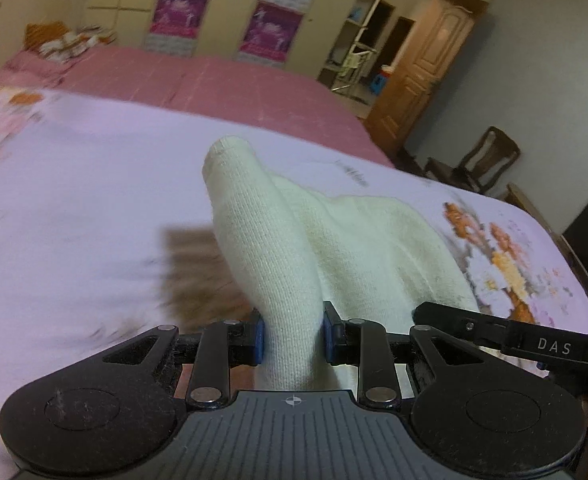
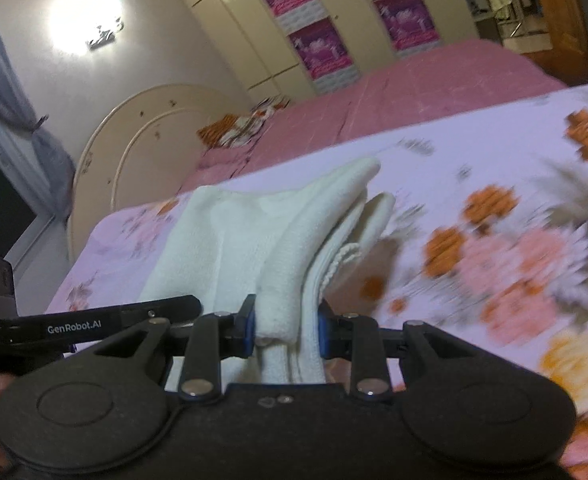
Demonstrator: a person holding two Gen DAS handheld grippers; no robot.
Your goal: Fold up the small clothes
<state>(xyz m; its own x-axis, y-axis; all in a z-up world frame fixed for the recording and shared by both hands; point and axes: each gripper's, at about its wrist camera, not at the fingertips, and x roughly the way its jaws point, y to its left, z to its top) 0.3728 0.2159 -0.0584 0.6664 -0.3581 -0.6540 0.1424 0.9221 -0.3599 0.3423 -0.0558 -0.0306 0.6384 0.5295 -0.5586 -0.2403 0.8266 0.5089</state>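
While both views blur on the floral sheet, the cream knit garment [image 1: 294,240] stays sharp, lifted off the surface at the near end. Left tongs [image 1: 293,336] are clamped on a bunched fold of the garment, blue pads pressed into the knit from both sides, fabric running back between the fingers toward the camera. From that grip a cuff-like end rises toward 12 o'clock, and the rest of the garment spreads toward 3 o'clock over the floral sheet [image 1: 74,200]. The tip of the right tongs' arm shows at 4 o'clock in the left view, touching or just beside the garment edge; cannot tell which. Right tongs [image 2: 288,330] are also clamped on the cream knit garment [image 2: 254,232], pads squeezing several stacked layers with a ribbed hem showing at the 1 o'clock side of the grip. In the right view the garment fans out toward 11 o'clock and 1 o'clock, a pointed fold reaching toward 1 o'clock over the floral sheet [image 2: 493,220]. The left tongs' arm enters at 9 o'clock in that view, just beside the cloth. Beyond the sheet lies a pink bed cover [image 1: 214,84], with an orange-and-white pillow [image 1: 66,40] at 11 o'clock near the headboard [image 2: 134,136]. Wardrobe doors with purple posters [image 1: 270,28] stand at 12 o'clock, a wooden door [image 1: 425,64] at 2 o'clock, a wooden chair [image 1: 481,160] at 3 o'clock.
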